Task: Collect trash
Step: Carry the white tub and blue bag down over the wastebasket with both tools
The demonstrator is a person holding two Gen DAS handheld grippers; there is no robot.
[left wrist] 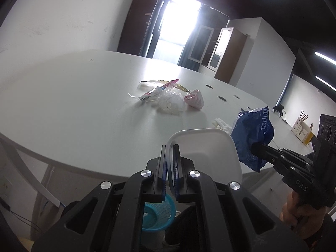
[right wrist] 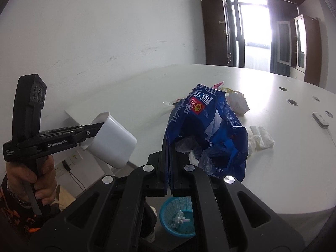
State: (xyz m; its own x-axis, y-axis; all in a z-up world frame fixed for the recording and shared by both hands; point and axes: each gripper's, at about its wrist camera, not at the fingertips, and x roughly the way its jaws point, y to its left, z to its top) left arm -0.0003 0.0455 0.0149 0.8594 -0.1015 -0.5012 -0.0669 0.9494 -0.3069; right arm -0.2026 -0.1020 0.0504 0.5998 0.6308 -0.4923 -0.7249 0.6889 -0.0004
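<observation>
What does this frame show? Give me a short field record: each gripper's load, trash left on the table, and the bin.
left gripper: jaws shut on the rim of the white cup
right gripper: jaws shut on the edge of the blue bag
table: wrapper pile and crumpled tissue still lying there
teal basket: on the floor below, a little white trash inside

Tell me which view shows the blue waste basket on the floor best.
The right wrist view: the blue basket shows between the right gripper's arms with its open mouth, mesh wall and white scraps inside visible. The left wrist view catches only part of the basket behind the left gripper.
</observation>
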